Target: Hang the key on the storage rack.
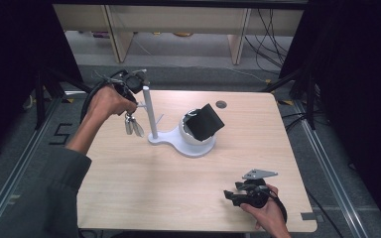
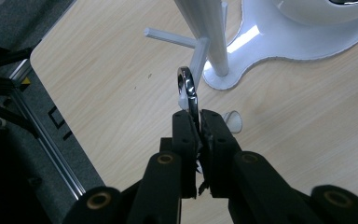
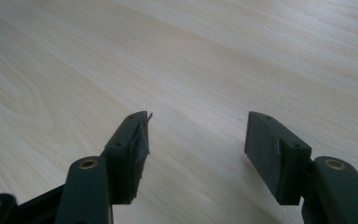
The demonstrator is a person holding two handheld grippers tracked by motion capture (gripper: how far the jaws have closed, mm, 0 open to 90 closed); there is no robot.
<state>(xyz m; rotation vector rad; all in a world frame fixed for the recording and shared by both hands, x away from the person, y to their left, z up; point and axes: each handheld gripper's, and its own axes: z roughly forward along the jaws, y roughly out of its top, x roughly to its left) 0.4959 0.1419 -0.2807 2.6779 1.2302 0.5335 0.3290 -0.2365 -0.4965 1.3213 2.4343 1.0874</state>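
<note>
Where grey floor (image 1: 188, 64) surrounds it, the wooden table (image 1: 168, 183) sits.

— What's the person wearing?
— A dark grey sleeve (image 1: 39, 193) on the left arm.
— And each claw?
— Black jaws with brass-ringed screws; the right claw (image 1: 230, 194) carries a grey three-cornered plate (image 1: 259, 174).

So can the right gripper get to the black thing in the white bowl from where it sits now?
Probably yes. The right gripper rests open near the table's front edge, with bare tabletop between it and the white bowl. The black object sticks up above the rim, away from the stand's post.
</note>
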